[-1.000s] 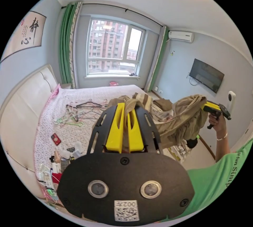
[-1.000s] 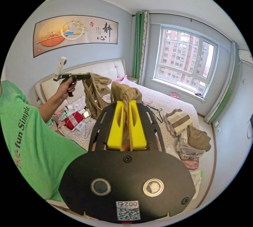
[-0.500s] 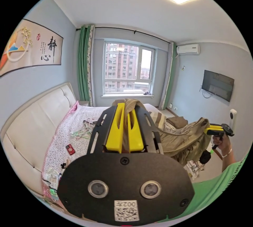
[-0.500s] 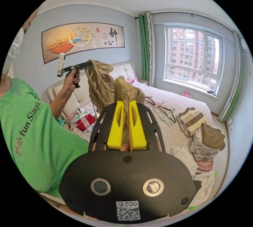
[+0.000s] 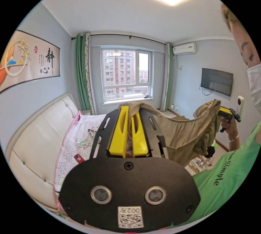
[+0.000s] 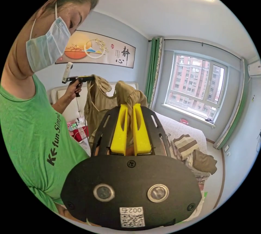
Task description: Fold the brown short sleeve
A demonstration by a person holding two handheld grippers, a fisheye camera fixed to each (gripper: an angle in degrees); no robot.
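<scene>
She holds the brown short sleeve (image 5: 185,133) aloft, stretched sideways between the left gripper (image 5: 130,111) and right gripper (image 6: 130,108), each clamped on one end.

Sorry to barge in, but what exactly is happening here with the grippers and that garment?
A person in a green T-shirt holds a gripper in each hand. The left gripper and the right gripper are each shut on the brown short sleeve, which hangs in the air between them, above the bed. It is bunched and not yet folded. A pile of other clothes lies on the bed, and hangers lie further up it.
</scene>
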